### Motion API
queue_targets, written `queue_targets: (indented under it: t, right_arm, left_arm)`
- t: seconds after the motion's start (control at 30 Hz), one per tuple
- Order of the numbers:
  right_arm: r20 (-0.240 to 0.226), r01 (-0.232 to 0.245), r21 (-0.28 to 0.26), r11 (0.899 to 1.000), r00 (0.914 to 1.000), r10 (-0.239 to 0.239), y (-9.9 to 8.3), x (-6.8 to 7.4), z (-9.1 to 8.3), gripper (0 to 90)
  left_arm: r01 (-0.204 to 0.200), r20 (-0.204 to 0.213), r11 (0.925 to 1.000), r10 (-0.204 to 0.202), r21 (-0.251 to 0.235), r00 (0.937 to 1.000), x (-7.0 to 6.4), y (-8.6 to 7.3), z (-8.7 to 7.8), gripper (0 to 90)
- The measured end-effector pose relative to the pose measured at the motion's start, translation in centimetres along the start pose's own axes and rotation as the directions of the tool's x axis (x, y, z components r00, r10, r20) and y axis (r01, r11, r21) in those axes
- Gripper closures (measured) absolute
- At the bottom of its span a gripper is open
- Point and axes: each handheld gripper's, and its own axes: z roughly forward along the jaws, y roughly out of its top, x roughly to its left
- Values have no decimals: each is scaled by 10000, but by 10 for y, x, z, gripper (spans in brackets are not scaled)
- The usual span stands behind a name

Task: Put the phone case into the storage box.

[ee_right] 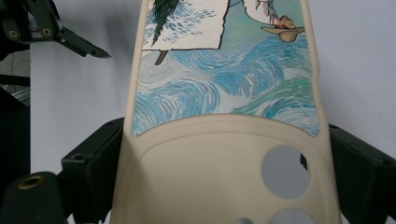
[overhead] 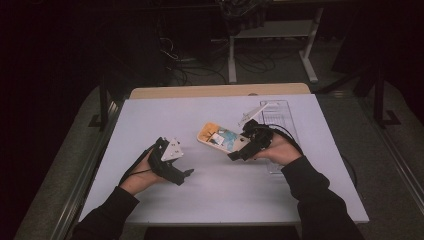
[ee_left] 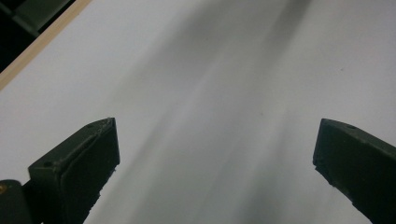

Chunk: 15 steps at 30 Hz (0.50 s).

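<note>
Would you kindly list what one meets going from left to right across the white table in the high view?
The left gripper, held in the person's left hand → the cream phone case with a blue and orange painted picture → the right gripper, shut on that case's near end → the clear plastic tray by the table's right side.

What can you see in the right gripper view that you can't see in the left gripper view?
The right gripper view alone shows a cream phone case with a blue swirly painted picture and round camera holes, clamped between the right gripper jaws. Farther off, it also shows the left gripper from outside. The left gripper view alone shows that left gripper close up, jaws wide apart with nothing between them, plus a tan wooden table edge in the corner. Both views share the white table surface underneath.
</note>
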Motion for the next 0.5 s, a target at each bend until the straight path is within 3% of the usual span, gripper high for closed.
queue_targets:
  t: [0.27, 0.4, 0.43, 0.5]
  right_arm:
    - [-59, -201, 70, 9998, 9998, 201, 0, 2, 0, 98]
    - [-5, -16, 126, 9999, 10000, 16, -1, 2, 0, 98]
    - [-46, -201, 86, 9998, 9998, 201, 0, 3, 0, 98]
    - [25, -135, 127, 9998, 9999, 134, -1, 1, 1, 98]
  left_arm:
    - [-196, -64, 9998, 196, 28, 9998, -1, 2, -2, 0]
    - [-438, -192, 9990, 437, -26, 9989, -1, 3, -1, 0]
    - [-507, -245, 9987, 507, 21, 9984, -1, 2, -1, 0]
    - [-725, -353, 9974, 724, -13, 9968, -1, 2, -2, 0]
